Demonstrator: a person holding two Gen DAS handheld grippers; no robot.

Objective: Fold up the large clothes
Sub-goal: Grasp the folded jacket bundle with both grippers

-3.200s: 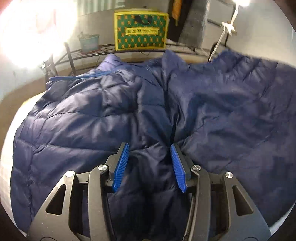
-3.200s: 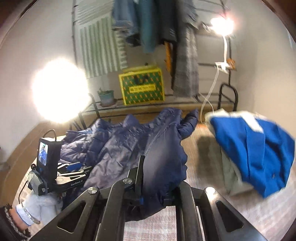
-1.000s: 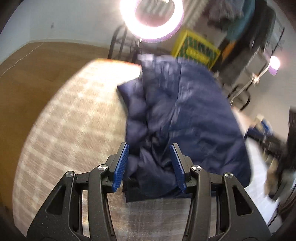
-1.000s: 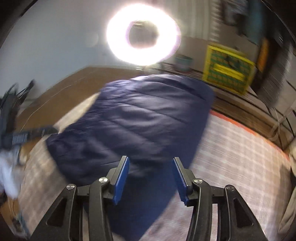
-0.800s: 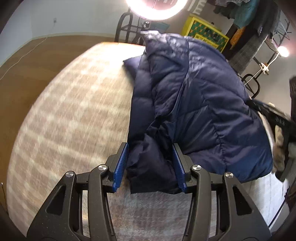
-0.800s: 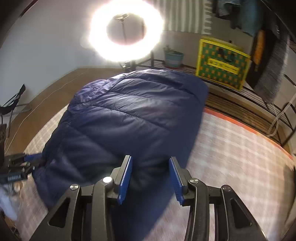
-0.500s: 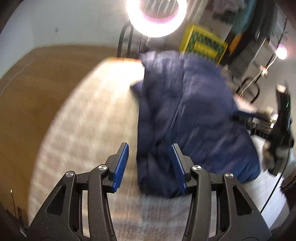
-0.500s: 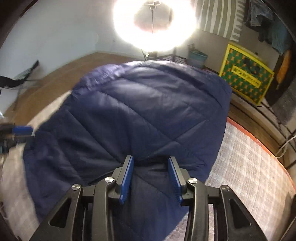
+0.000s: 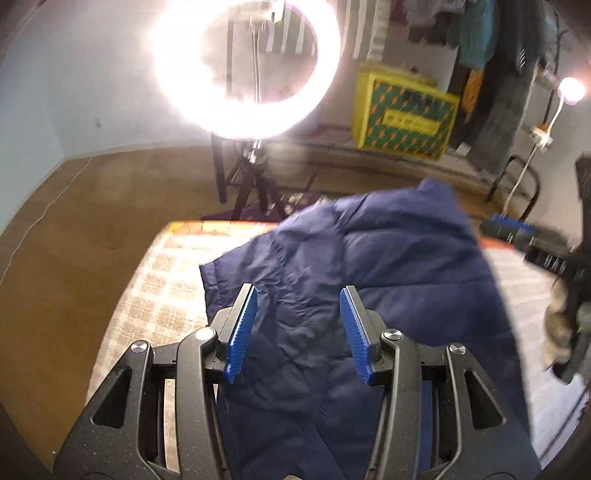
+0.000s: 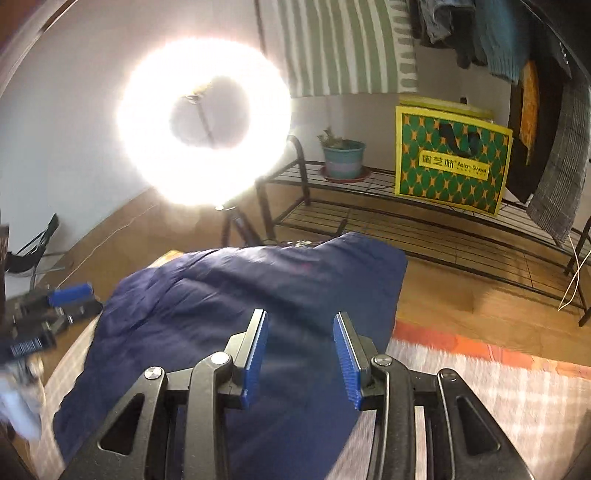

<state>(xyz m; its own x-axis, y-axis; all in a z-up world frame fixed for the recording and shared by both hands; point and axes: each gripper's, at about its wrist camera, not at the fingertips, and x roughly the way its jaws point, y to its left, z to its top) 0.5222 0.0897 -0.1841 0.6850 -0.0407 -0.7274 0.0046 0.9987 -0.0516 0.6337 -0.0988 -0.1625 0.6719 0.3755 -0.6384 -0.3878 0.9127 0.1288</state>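
A navy quilted puffer jacket (image 9: 369, 266) lies folded on a checked mat (image 9: 166, 280); it also shows in the right wrist view (image 10: 229, 310). My left gripper (image 9: 298, 325) is open, low over the jacket's near-left part, with fabric between and under its blue pads. My right gripper (image 10: 300, 350) is open over the jacket's near-right edge. Each view shows the other gripper: the right one at the far right (image 9: 524, 240), the left one at the far left (image 10: 55, 306). Neither holds the jacket.
A bright ring light on a tripod (image 9: 245, 70) stands beyond the mat on the wooden floor. A low wire rack (image 10: 424, 229) holds a potted plant (image 10: 343, 157) and a yellow-green bag (image 10: 450, 155). Clothes hang at upper right (image 10: 498, 33).
Earlier my right gripper was shut on the jacket and carried it over; now both grippers are open. Both views have tilted up and the jacket lies lower in frame.
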